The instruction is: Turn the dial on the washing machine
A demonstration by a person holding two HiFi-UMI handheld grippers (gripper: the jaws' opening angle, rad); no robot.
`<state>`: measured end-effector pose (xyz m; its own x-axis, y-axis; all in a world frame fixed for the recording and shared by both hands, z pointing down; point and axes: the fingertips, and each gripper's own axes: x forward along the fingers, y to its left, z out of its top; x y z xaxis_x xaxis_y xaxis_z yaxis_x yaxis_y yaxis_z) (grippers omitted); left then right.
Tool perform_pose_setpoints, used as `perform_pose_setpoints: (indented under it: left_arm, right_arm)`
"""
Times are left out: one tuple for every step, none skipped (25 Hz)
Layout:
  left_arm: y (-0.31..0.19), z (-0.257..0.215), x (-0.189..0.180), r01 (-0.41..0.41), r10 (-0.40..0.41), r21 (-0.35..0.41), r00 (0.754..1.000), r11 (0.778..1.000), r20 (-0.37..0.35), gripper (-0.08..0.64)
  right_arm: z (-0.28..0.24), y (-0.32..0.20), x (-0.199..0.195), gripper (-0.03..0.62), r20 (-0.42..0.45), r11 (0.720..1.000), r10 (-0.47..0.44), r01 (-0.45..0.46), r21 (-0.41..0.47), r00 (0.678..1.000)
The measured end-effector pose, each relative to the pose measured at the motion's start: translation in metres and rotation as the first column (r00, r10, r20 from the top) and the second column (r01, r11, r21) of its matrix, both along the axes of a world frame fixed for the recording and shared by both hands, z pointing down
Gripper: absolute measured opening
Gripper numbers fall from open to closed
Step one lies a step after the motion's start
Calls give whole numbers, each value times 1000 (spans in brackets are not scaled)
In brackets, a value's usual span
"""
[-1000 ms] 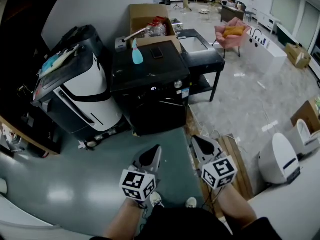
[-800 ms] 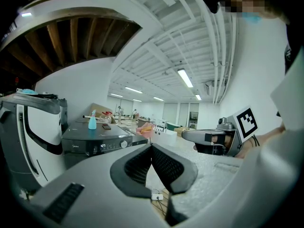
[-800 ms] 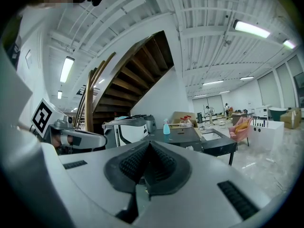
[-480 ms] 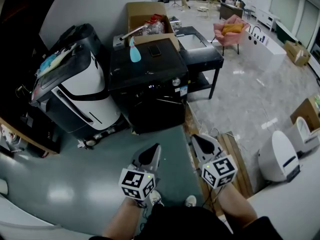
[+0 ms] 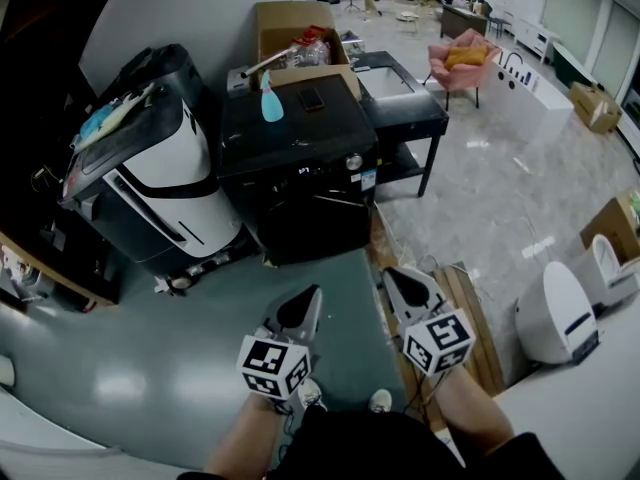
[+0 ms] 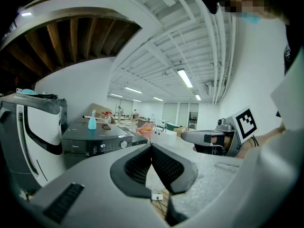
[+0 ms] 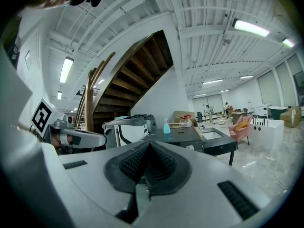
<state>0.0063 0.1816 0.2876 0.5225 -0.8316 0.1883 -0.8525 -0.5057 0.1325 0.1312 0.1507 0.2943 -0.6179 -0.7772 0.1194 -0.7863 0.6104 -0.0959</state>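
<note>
— Where is the dial (image 5: 353,162)?
— On the washing machine (image 5: 297,140) front panel, well ahead of both jaws, its axis about level, facing them.
— Jaws?
— Left gripper (image 5: 306,302), right gripper (image 5: 397,282): fully together, empty.

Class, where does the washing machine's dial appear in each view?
Head view: dial upper centre.
Left gripper view: dial left of centre, just left of the jaw tips.
Right gripper view: dial right of centre, beside the jaws.
Shared landmark: blue spray bottle.
</note>
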Motion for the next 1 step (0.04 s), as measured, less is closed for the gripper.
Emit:
perform_pose_setpoints:
  left_arm:
    - [1,0,0,-1,1,0,1000,1000,0,3]
  right_arm:
    - [1,0,0,-3,0,1000,-1,1,0,1000]
